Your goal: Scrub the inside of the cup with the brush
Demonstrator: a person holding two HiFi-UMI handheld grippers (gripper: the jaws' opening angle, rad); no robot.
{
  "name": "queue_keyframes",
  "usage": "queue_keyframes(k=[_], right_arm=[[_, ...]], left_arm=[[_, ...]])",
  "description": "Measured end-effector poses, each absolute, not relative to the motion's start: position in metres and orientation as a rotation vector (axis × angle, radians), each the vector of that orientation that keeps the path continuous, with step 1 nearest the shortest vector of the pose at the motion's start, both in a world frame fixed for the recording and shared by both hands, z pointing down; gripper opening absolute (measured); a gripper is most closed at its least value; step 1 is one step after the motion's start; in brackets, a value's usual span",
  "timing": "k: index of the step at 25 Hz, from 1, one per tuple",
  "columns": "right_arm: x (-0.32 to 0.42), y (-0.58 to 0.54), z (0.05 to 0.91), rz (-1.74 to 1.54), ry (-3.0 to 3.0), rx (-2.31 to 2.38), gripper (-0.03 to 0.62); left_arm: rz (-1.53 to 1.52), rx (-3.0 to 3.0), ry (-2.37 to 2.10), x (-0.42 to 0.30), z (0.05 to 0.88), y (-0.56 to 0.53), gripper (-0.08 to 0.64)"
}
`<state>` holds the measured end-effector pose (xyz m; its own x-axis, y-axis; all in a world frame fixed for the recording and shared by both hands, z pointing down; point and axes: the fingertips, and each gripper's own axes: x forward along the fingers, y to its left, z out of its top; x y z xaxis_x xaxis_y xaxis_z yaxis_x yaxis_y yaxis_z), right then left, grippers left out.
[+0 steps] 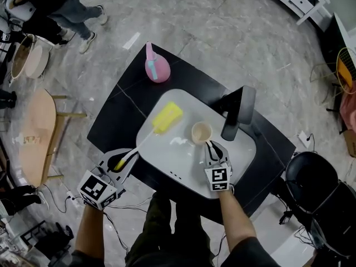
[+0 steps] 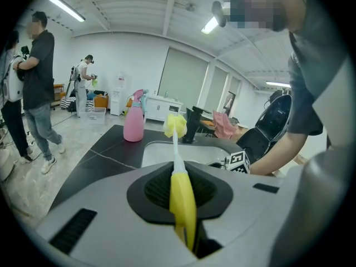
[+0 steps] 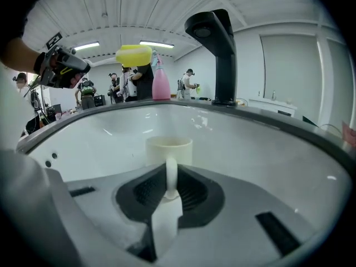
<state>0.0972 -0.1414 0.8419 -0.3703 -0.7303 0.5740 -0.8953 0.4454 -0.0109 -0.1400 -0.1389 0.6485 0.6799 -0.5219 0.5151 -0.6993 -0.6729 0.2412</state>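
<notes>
One cup (image 1: 201, 132) is sitting in one white sink (image 1: 178, 163), which is lying in one dark counter (image 1: 119, 107). One yellow-headed brush (image 1: 167, 117) is reaching over the sink's left side. One black faucet (image 1: 238, 113) is standing at the right, and one pink spray bottle (image 1: 157, 68) is standing at the far edge. Two grippers are showing: the left gripper (image 1: 128, 159) near left, the right gripper (image 1: 212, 147) near right. One black chair (image 1: 314, 177) is standing off to the right.

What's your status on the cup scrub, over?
Left gripper shut on brush handle. Right gripper shut on cup handle, cup upright in sink. Brush head outside cup, no scrubbing yet. Faucet stands close behind cup.
</notes>
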Motion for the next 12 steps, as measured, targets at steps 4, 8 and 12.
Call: queue_keyframes(k=[4, 8, 12], right_arm=[[0.096, -0.1388, 0.8457, 0.455, -2.192, 1.338, 0.046], [0.0943, -0.1348, 0.8509, 0.483, -2.17, 1.29, 0.048], [0.096, -0.1358, 0.8492, 0.497, -2.165, 1.277, 0.049]], left_arm=[[0.578, 2.464, -0.942, -0.1365, 0.6491, -0.1355, 0.031], [0.581, 2.469, -0.933, -0.1352, 0.6471, -0.1338, 0.031], [0.574, 2.478, -0.939, -0.1334, 0.6403, -0.1331, 0.031]])
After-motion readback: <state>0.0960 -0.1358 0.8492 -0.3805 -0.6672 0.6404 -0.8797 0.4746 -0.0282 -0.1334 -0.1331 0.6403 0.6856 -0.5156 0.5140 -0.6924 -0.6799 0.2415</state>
